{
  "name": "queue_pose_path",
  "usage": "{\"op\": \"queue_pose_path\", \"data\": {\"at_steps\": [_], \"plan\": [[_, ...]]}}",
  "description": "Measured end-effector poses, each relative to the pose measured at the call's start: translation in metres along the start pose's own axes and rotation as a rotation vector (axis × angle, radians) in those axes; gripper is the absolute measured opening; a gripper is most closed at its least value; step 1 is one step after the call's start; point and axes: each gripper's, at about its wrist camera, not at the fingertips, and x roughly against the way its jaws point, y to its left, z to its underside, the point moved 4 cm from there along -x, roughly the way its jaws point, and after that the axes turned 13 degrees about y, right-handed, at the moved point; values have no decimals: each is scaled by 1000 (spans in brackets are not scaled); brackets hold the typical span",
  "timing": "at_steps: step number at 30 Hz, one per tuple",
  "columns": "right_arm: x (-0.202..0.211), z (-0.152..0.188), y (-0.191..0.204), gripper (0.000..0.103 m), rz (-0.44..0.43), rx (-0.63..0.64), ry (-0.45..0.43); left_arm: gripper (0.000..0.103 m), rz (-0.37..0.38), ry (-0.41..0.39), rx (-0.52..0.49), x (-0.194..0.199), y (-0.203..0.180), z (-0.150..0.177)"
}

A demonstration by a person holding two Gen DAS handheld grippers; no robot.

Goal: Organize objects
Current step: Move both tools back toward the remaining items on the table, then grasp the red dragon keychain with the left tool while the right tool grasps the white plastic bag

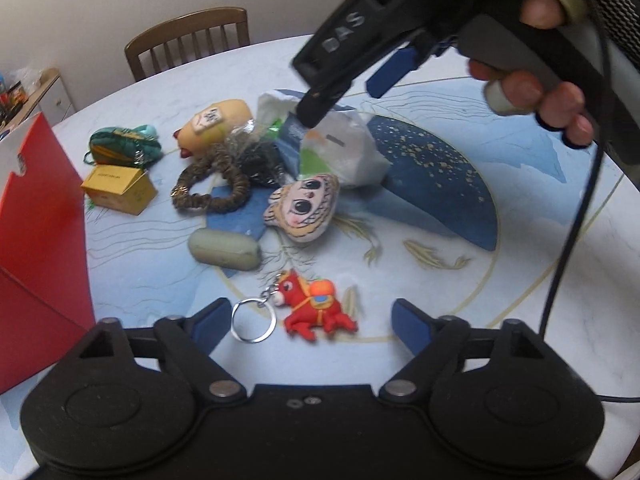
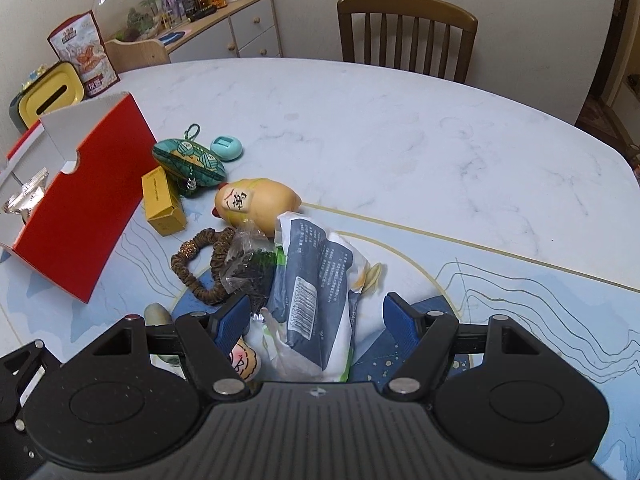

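A pile of small things lies on the round table (image 1: 540, 240). My left gripper (image 1: 310, 320) is open low over the table, and a red horse keychain (image 1: 316, 304) lies between its blue fingertips. My right gripper (image 2: 316, 316) is open too, its fingers standing either side of a white and blue packet (image 2: 316, 292). In the left wrist view the right gripper (image 1: 352, 92), held by a hand, hangs over that packet (image 1: 344, 152). A red open box (image 2: 88, 208) stands at the left, also seen as the red box (image 1: 40, 208).
Around the packet lie a brown scrunchie (image 1: 212, 196), a cartoon-face plush (image 1: 304, 208), a grey-green case (image 1: 224, 248), a yellow toy (image 2: 256, 204), a yellow carton (image 2: 162, 204), a green pouch (image 2: 188, 160) and a clear bag (image 2: 248, 268). A chair (image 2: 408, 32) stands behind the table.
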Motion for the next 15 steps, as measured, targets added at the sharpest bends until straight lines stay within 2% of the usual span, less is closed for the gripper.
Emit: {"op": "queue_pose_path", "data": {"at_steps": [4,12,15], "plan": [[-7,-1,-1,71,-2,4,11,70,8,19,-23,-6,-8,2],[-14,-3,-1,61,-13,10,25,61,5,11,-38,-5,-14,1],[-16,-3,-1,57,-23,7,31,56,26,17,-28,-5,-11,0]]}}
